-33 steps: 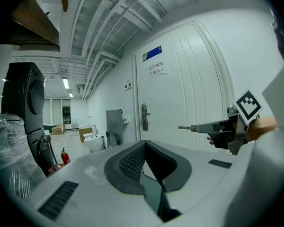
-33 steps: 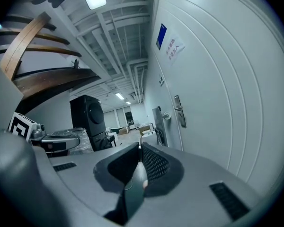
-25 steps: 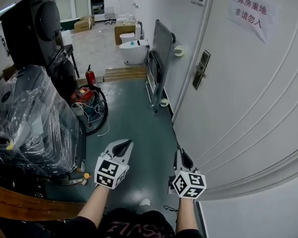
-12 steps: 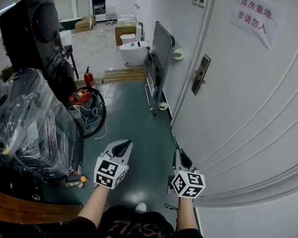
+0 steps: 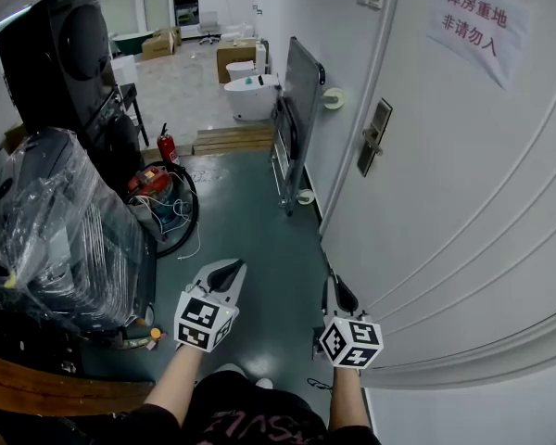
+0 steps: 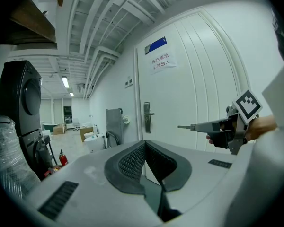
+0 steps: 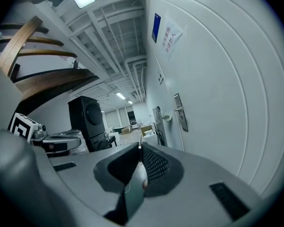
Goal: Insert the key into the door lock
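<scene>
Right gripper (image 7: 140,149) clamped on key (image 6: 184,126) — well apart from door lock (image 5: 374,135); left gripper (image 6: 144,144) closed, empty.

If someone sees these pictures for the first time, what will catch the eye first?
Most likely the large white door filling the right side, with its paper sign high up and the lock plate at its left edge. Next, at the bottom, the right gripper pinches a key, and the left gripper is shut and empty.
</scene>
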Tool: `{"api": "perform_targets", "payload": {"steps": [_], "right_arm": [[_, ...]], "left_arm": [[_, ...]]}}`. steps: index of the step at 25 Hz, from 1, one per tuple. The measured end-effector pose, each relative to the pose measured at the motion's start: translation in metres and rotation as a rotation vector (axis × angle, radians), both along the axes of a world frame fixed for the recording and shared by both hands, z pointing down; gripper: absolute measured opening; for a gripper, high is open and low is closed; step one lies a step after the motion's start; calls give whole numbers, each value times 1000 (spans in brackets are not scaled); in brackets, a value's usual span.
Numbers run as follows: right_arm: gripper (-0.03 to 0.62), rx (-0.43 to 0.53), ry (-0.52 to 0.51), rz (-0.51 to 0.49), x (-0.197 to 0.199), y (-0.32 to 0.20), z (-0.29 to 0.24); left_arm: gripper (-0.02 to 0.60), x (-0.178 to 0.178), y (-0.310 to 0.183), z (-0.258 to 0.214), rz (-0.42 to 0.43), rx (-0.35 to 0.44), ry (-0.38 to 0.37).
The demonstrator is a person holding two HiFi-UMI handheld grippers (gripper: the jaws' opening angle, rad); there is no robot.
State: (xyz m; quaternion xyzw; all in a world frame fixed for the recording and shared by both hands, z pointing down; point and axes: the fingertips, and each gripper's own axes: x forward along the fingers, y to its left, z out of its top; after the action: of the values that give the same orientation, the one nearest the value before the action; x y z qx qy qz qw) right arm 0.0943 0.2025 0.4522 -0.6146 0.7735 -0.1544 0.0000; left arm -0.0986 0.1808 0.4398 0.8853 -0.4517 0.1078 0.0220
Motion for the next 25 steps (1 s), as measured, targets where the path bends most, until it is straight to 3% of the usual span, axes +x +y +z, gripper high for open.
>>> {"api": "perform_targets", "payload": {"steps": [25], "right_arm": [[80,13,27,30,12,-37,-1]], "left_arm": [[12,11,-40,0,32,22,1]]}}
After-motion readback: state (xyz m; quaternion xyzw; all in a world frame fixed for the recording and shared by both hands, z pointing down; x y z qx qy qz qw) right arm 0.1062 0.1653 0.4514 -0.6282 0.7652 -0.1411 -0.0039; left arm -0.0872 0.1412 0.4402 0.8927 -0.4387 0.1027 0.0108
